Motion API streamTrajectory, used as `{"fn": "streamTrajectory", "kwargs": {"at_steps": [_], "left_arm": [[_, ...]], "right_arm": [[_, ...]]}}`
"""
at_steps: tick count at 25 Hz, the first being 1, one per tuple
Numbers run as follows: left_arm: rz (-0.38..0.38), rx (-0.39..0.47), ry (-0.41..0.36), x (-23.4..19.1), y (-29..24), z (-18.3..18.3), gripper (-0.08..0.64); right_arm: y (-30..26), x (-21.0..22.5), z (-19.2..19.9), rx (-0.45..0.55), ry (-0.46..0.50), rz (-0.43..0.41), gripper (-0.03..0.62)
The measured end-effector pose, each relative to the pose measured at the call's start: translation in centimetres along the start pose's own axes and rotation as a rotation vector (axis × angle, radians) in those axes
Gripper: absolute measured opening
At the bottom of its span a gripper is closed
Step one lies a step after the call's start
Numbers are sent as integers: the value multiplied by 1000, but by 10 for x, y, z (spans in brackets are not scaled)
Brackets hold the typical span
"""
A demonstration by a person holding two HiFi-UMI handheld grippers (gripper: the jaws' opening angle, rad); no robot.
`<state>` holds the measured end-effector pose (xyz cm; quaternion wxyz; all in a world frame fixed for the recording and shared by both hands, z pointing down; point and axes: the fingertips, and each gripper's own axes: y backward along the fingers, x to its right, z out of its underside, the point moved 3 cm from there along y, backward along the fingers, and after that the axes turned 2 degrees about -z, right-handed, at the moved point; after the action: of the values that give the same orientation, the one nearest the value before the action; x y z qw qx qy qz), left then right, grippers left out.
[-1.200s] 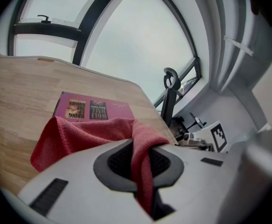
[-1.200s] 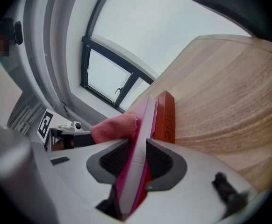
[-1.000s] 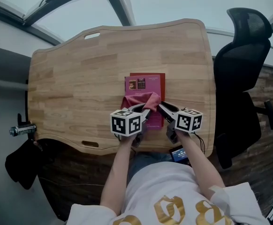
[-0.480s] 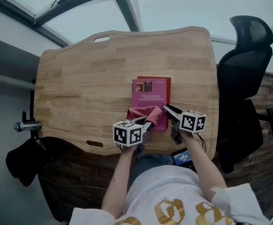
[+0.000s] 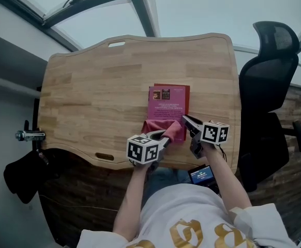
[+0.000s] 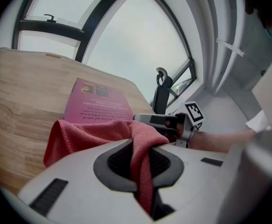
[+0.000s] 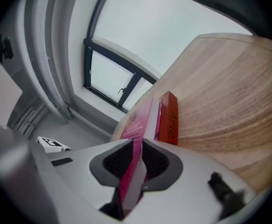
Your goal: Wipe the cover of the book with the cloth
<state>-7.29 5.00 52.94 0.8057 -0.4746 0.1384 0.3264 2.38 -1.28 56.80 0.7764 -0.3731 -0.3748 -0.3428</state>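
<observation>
A magenta book (image 5: 167, 103) lies on a red book (image 5: 187, 94) in the middle of the wooden table (image 5: 99, 87). A pink cloth (image 5: 161, 126) covers the magenta book's near end. My left gripper (image 5: 166, 135) is shut on the cloth (image 6: 94, 134), which bunches between its pads and drapes onto the cover (image 6: 96, 101). My right gripper (image 5: 184, 119) is at the book's near right corner. Its jaws have just been closing, and its pads now press on the magenta book's edge (image 7: 140, 120), with the red book (image 7: 168, 118) just beyond.
A black office chair (image 5: 267, 87) stands to the right of the table. A phone (image 5: 200, 174) with a lit screen lies below the near table edge. A dark bag or cloth (image 5: 21, 177) hangs at the table's left. Windows are beyond the far edge.
My left gripper has drawn the cloth along the cover toward the book's near end. The right gripper has stayed at the near right corner.
</observation>
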Motion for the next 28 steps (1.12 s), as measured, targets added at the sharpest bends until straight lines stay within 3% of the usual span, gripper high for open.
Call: {"fn": "streamTrajectory", "kwargs": {"at_steps": [3, 8, 12, 15, 21, 28], "left_arm": [[-8, 45, -23, 1, 11, -9, 44], [-57, 121, -109, -1, 38, -29, 44], [-73, 237, -237, 5, 65, -52, 44], [-91, 342, -303, 14, 92, -64, 44], [-102, 499, -342, 24, 134, -73, 44], [-143, 633, -328, 22, 167, -69, 44]], "right_arm": [[12, -4, 4, 5, 59, 51, 71], [34, -25, -7, 135, 74, 81, 71], [51, -51, -22, 198, 334, 249, 44], [68, -85, -30, 304, 398, 289, 37], [81, -138, -18, 316, 606, 407, 37], [110, -182, 2, 462, 668, 486, 37]]}}
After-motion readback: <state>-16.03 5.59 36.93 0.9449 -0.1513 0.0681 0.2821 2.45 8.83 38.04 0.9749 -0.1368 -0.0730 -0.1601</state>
